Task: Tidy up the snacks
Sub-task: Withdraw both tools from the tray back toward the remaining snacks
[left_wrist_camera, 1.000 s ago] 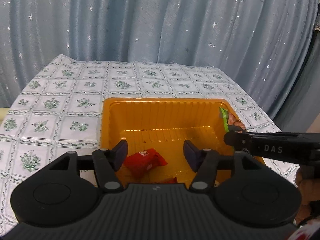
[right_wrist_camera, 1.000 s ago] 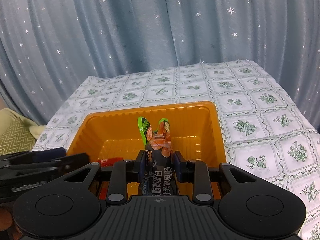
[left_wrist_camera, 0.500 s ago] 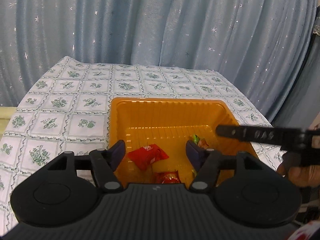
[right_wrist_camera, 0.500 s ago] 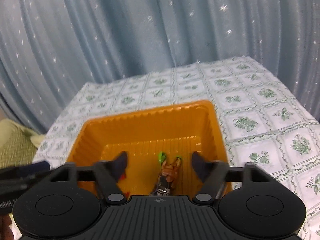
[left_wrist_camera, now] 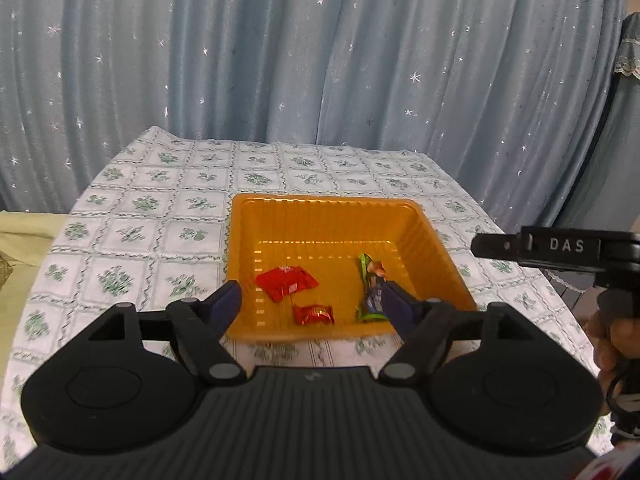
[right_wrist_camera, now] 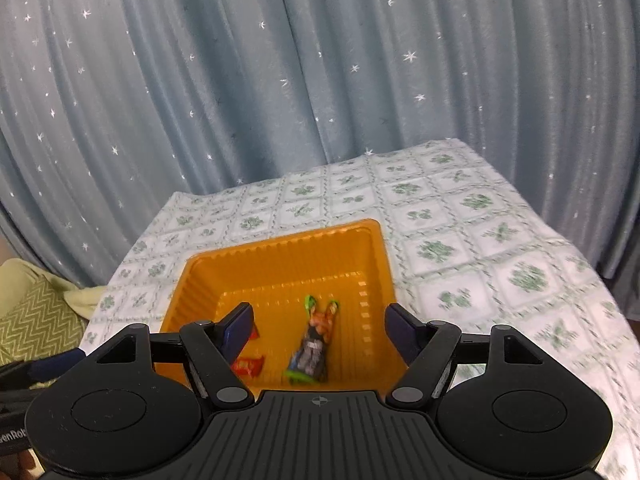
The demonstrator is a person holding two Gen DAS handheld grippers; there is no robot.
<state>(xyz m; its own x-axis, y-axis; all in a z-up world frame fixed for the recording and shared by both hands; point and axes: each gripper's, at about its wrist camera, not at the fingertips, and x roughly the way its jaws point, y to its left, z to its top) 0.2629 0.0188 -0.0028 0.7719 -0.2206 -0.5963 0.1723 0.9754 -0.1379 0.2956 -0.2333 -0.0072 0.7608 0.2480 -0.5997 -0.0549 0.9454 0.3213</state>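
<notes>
A second ago your right tongs [right_wrist_camera: 320, 326] were clamped on the green-ended snack packet [left_wrist_camera: 371, 286]; now they are spread wide with nothing between them, and the packet lies flat on the floor of the orange tray [left_wrist_camera: 240, 256], toward its right wall. Both tongs have pulled back from the tray, so its whole rim shows in each wrist view (the right wrist view is a little smeared). Your left tongs [left_wrist_camera: 314, 306] are also released, hovering at the tray's near edge. Seen from the left wrist, the right tongs reach in level at the tray's right, your hand [left_wrist_camera: 616, 336] gripping the handle. Left of the packet in the tray lie a flat red wrapper [left_wrist_camera: 286, 282] and, nearer the front wall, a small red candy [left_wrist_camera: 314, 315]. The tray sits on the bench's floral cloth [left_wrist_camera: 168, 196].
</notes>
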